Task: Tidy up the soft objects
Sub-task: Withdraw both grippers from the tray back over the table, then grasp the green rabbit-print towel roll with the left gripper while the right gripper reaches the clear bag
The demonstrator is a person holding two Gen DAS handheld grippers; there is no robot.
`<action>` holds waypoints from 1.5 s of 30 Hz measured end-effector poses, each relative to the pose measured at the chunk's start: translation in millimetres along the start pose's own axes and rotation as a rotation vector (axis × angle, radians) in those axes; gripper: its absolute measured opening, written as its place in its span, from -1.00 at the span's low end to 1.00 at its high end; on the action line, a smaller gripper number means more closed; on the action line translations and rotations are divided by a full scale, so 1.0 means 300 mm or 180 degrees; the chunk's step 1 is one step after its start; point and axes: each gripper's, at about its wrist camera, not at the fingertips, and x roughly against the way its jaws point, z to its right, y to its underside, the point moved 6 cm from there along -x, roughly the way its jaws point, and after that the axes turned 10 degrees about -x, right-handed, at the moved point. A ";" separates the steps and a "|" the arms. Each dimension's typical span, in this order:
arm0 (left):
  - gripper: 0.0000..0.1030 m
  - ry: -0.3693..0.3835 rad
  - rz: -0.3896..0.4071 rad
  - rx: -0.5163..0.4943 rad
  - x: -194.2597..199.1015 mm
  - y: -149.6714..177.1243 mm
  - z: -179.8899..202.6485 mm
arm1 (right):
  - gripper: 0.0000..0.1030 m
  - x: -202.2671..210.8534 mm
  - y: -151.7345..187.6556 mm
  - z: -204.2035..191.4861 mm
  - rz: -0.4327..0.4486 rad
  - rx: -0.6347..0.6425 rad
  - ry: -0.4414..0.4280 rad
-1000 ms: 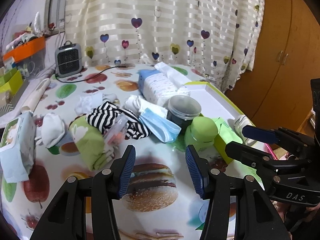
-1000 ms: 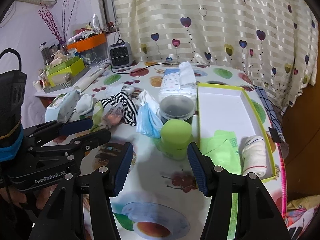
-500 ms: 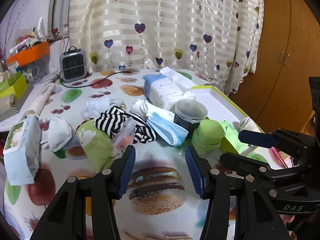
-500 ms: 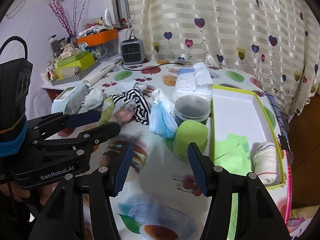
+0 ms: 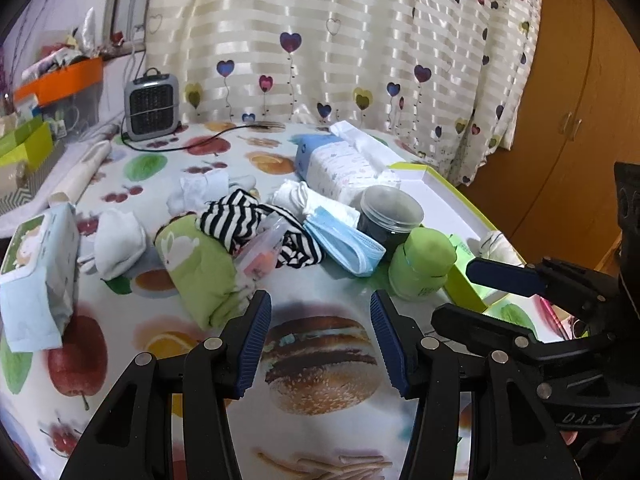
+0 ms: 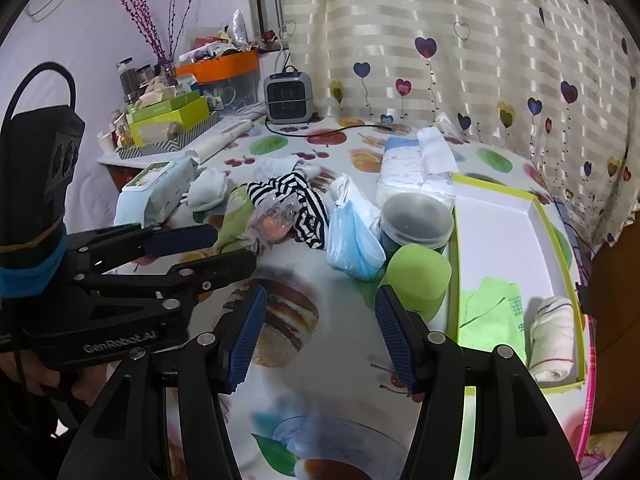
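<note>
Between picks: both hand-held grippers, left (image 5: 320, 334) and right (image 6: 320, 330), released, empty. Next: grab blue mask (image 6: 352, 246), drop in tray (image 6: 558, 228) at right.

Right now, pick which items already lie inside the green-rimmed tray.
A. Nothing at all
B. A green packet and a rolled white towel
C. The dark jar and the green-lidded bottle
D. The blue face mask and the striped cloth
B: the right wrist view shows the green packet and the rolled white towel lying at the near end of the green-rimmed tray, while the rest of the clutter sits outside it.
</note>
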 end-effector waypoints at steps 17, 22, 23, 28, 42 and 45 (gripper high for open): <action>-0.01 -0.0232 -0.0011 0.0365 0.003 0.025 -0.153 | 0.12 -0.022 0.002 -0.015 -0.0063 -0.0054 -0.0042; -0.01 -0.0305 -0.0031 0.0505 -0.019 0.029 -0.210 | 0.12 -0.035 -0.006 -0.014 -0.0082 -0.0055 -0.0046; -0.01 -0.0314 -0.0041 0.0533 -0.025 0.031 -0.221 | 0.12 -0.039 -0.011 -0.016 -0.0083 -0.0049 -0.0049; -0.01 -0.0372 -0.0103 0.0694 -0.066 0.036 -0.279 | 0.12 -0.057 -0.028 -0.022 -0.0092 -0.0041 -0.0069; -0.01 -0.0251 -0.0244 0.1003 -0.207 0.022 -0.346 | 0.12 -0.114 -0.068 -0.038 -0.0139 -0.0003 -0.0073; -0.01 -0.0196 -0.0305 0.1028 -0.232 0.021 -0.341 | 0.12 -0.131 -0.083 -0.047 -0.0150 -0.0022 -0.0109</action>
